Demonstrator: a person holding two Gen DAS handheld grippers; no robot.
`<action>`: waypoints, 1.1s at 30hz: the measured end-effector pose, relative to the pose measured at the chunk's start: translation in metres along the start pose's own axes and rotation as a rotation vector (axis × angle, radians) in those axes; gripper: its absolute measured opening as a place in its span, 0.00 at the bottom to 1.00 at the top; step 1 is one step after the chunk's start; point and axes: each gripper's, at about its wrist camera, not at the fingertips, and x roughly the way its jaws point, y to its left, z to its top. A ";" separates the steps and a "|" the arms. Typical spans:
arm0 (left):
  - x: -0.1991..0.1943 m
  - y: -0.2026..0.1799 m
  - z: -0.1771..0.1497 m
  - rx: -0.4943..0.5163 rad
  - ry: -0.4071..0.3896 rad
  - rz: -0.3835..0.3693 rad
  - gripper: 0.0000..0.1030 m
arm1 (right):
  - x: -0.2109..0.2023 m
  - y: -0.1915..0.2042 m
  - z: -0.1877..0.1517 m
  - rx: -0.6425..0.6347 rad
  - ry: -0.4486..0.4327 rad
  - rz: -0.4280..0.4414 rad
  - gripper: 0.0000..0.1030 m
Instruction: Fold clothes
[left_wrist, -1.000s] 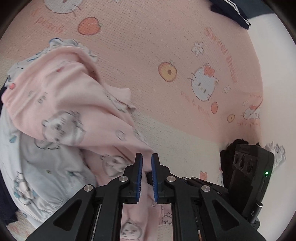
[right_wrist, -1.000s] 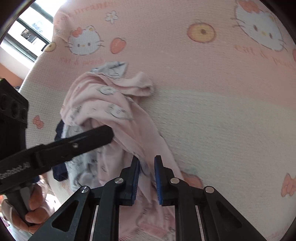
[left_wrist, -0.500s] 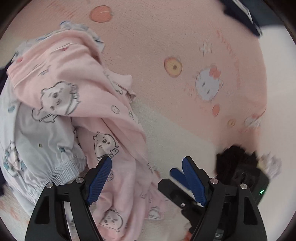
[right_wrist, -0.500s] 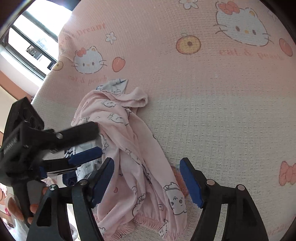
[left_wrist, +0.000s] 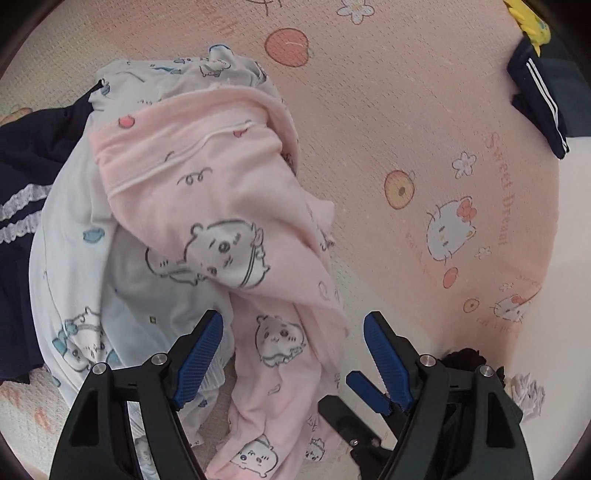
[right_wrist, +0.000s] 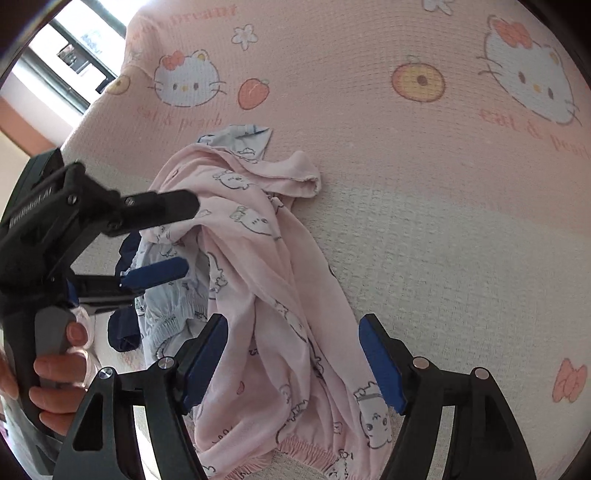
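Your left gripper: fingers spread wide, holding nothing, over the pink garment.
Your right gripper: fingers spread wide too, straddling the pink garment's cuffed end.
Pink garment: crumpled on the bed, draped over a pale blue garment.
Bedsheet: pink with cat and peach prints.
Navy clothing: far, well apart from the pile.

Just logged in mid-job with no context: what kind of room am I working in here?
Most likely a bedroom at home: the clothes lie on a pink cartoon-cat bedsheet, a window sits beyond its edge, and the heap is children's nightwear, pink pyjamas over pale blue ones.
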 end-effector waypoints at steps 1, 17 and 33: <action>0.001 -0.001 0.003 0.002 0.003 -0.002 0.75 | 0.001 0.000 0.002 0.004 0.001 0.008 0.71; 0.010 0.017 0.022 -0.147 0.059 -0.017 0.75 | 0.042 0.006 0.014 0.052 0.050 0.038 0.71; 0.014 0.010 0.022 -0.218 0.094 -0.078 0.75 | 0.031 0.000 0.009 0.122 -0.040 0.057 0.15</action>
